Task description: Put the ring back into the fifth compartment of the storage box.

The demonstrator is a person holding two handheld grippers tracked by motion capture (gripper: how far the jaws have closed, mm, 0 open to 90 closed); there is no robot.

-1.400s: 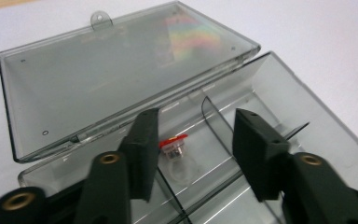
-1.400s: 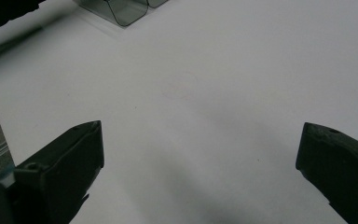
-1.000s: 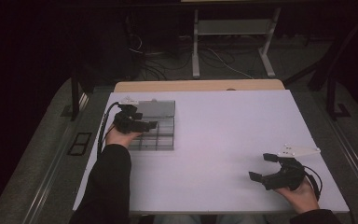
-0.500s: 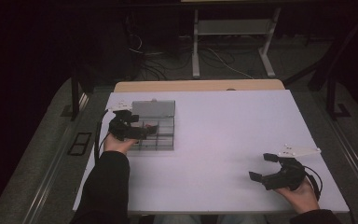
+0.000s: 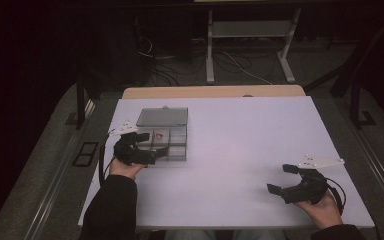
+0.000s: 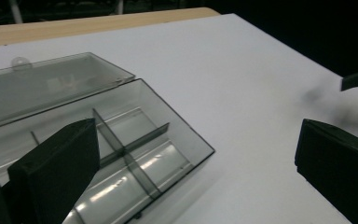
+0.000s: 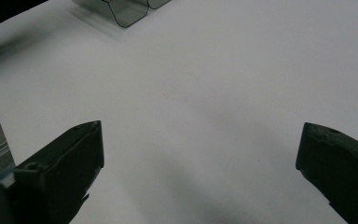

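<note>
**Both grippers agape beside an open compartment box**

Left gripper (image 5: 147,152) at the near-left corner of the compartment box (image 5: 171,144), jaws spread wide with nothing between them. Right gripper (image 5: 286,180) far off near the table's near-right corner, also spread wide and empty, hovering over bare white surface.

Plenty of free room: broad white tabletop (image 5: 240,145) clear between box and right gripper. Box toward the far-left part of the table, not far from the left edge; a strip of bare wood beyond the far edge. Dark floor all round.

Box of smoky clear plastic, rectangular, split by thin dividers into several compartments (image 6: 135,154). Lid (image 6: 46,91) swung fully back, lying flat on the table behind the tray, a small round tab at its far rim. Small red item (image 5: 159,134) in one far compartment, too small to identify.

In the left gripper view, one jaw over the tray's near compartments, the other over bare table; contact with the box not discernible.
</note>
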